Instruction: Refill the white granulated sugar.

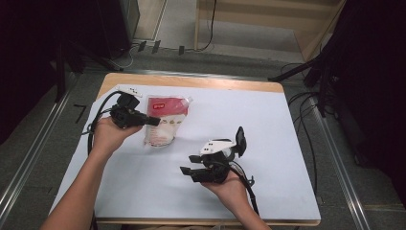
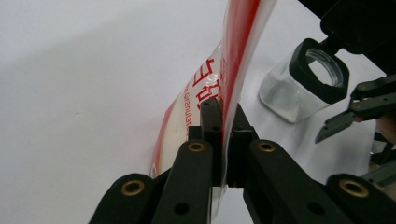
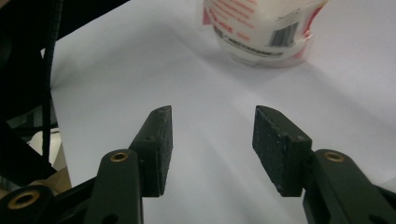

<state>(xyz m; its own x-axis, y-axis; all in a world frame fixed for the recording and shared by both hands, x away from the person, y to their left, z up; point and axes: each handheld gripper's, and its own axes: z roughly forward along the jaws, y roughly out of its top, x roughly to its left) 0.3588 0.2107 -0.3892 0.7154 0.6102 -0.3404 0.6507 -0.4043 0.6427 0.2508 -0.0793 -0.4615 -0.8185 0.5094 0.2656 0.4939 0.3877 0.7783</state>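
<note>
While my left claw (image 2: 223, 122) is clamped on the edge of the red-and-white pouch (image 1: 163, 120), the pouch rests on the white surface (image 1: 268, 124), toward its far left. My right claw (image 3: 212, 144) has its jaws apart with nothing between them, near the front of the surface. A glass jar (image 2: 299, 81) with a black rim sits close to that hand. I judge the grip on the pouch done; lifting it and presumably pouring into the jar are left.
</note>
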